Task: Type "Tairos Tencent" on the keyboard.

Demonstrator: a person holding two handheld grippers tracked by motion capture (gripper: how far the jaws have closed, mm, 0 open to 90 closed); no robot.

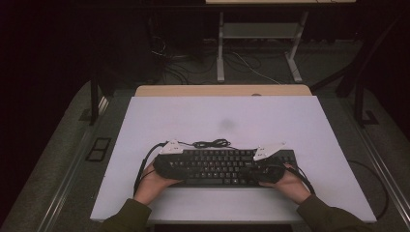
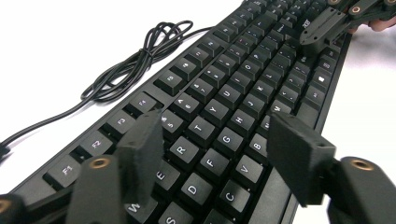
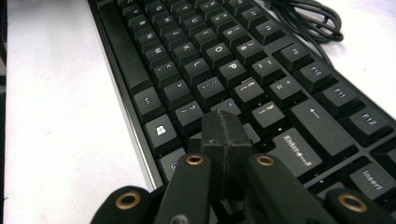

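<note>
High view: the black keyboard lies flat on the white table, near the person's edge, with its long axis running left to right across the table and both hands set over its two ends. The key legends read upright from the person's side, so the function row and the bundled cord point away toward the far edge, and the space bar side faces the person. The left tongs sit over the left end, above the letter block; their jaws stand apart with nothing pressed between the pads, keys showing in the gap below them. The right tongs are over the right end, closed pad against pad with nothing held, the tip just above or on the keys near the enter key; I cannot tell if it touches. Each hand is equally near its own end, so the next move likely turns on this: the keyboard lies directly under both tongs, lengthwise between them.
</note>
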